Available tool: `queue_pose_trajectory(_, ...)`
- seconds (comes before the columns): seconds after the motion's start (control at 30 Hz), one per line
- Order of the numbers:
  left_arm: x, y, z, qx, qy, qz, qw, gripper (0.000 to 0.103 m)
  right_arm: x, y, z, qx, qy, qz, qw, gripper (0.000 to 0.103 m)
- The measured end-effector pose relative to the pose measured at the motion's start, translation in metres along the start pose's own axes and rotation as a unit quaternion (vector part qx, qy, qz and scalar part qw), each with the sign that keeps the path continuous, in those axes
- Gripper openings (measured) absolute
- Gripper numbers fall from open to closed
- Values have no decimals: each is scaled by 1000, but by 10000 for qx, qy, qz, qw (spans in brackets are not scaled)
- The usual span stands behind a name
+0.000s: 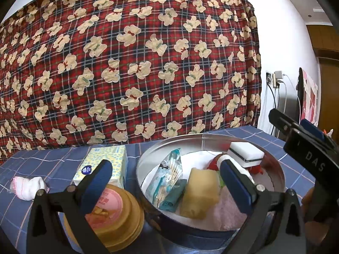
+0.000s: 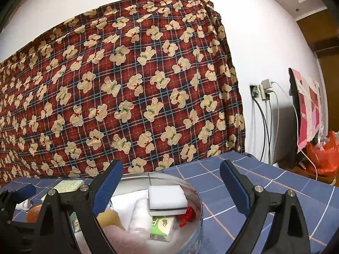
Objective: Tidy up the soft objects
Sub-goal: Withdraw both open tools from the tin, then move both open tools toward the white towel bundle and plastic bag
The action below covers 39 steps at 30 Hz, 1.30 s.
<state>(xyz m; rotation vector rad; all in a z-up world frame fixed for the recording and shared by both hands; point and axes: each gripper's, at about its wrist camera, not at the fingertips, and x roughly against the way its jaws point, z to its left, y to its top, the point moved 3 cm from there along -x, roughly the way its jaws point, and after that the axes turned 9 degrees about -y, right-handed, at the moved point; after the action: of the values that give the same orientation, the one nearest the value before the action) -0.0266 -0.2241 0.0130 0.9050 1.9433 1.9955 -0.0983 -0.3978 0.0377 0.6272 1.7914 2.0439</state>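
Looking forward from the left wrist, the left gripper (image 1: pixel 167 182) stands with its blue-padded jaws wide apart and nothing between them, poised over the near edge of a round, shiny metal tin (image 1: pixel 148 158) on a blue checked tablecloth (image 1: pixel 31 163). Inside the tin lie soft things already gathered: a white sponge block with a dark stripe (image 1: pixel 246 153), a pale yellow sponge roll (image 1: pixel 200 192), a pink fluffy cloth (image 1: pixel 224 211) and a crinkly clear plastic packet with blue print (image 1: pixel 169 177). Outside the tin, to its left, sit a yellow and blue patterned tissue pack (image 1: pixel 106 160), a gold-lidded round jar (image 1: pixel 118 211) and, well apart at the far left, a small white and pink bundled sock (image 1: pixel 28 187). That sock seems the likeliest piece left to tidy; it looks light, limp and easily squashed, so a pinch across its thickest middle should hold better than a grab at a loose end. The other gripper's black body enters at the right edge.

From the right wrist, the right gripper (image 2: pixel 171 188) is also spread wide and empty, pointing level across the tin's far rim. Below it show the white sponge block, a white rolled cloth (image 2: pixel 139 216), a green and white tissue packet (image 2: pixel 162 227) and a small red item too hidden to identify. Behind everything hangs a red plaid blanket with cream teddy bears (image 2: pixel 127 84).
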Motion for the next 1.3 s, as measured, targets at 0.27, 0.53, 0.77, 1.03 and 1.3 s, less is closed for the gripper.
queue_pose_trajectory(0.27,6,-1,0,4,-47,20,10000,103,11,0,4,103,-126,-63,9998,94)
queue_pose_trajectory(0.53,19,-5,3,-76,-116,-20,9999,103,20,-2,7,81,-258,-91,9996,94)
queue_pose_trajectory(0.77,29,-7,14,-98,-62,-13,9999,103,29,-9,11,-250,-267,187,9992,94)
queue_pose_trajectory(1.03,42,-9,39,-91,167,-24,9998,103,40,-15,44,-134,-68,245,9996,94)
queue_pose_trajectory(1.3,61,-13,71,-9,317,-24,9995,103,53,-21,90,95,147,231,9996,94)
